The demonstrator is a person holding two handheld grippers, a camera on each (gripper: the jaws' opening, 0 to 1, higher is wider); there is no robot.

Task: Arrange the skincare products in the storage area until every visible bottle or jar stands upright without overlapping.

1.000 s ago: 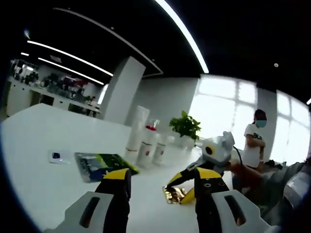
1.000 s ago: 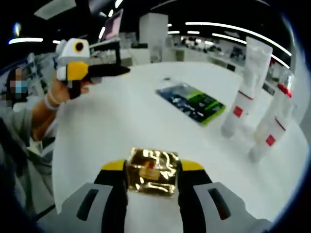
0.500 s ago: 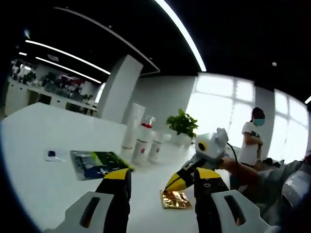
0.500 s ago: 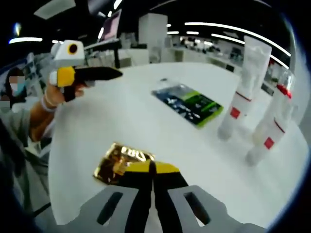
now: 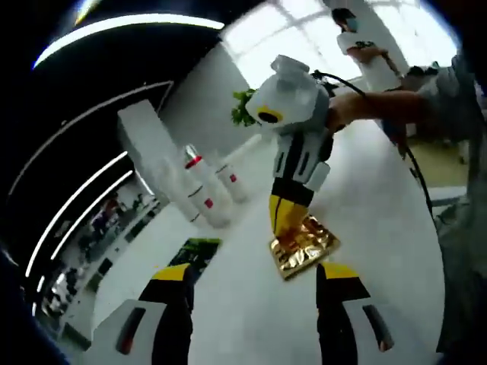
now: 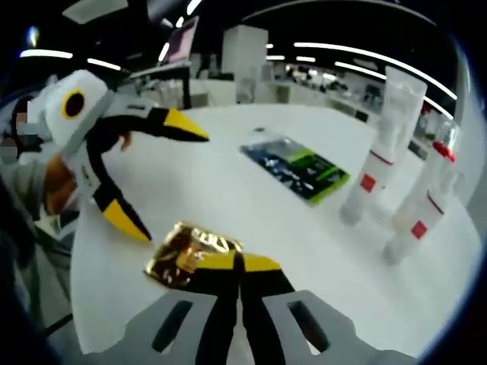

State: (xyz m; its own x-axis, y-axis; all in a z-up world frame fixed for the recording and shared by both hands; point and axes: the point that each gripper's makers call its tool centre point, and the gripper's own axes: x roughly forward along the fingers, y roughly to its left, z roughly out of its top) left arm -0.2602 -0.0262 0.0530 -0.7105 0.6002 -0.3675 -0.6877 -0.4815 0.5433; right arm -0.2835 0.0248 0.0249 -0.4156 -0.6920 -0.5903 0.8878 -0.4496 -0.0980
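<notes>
Skincare bottles [image 6: 415, 205] stand upright on the white table [image 6: 228, 190], a green packet [image 6: 300, 167] lying nearby. Right gripper [image 6: 237, 262], jaws closed, presses a gold sachet [image 6: 186, 251]; left gripper [image 6: 148, 179] gapes wide, empty, beside it.

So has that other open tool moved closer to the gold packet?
Yes. In the right gripper view the left tool has come in from the table's far edge toward the gold packet.

Looks like a large open office or showroom: long strip lights [image 6: 373, 72] on a dark ceiling, a wide white counter [image 6: 228, 198], tall bright windows [image 5: 304, 30], a potted plant [image 5: 242, 110], white pillars [image 6: 245, 46], shelves far behind.
</notes>
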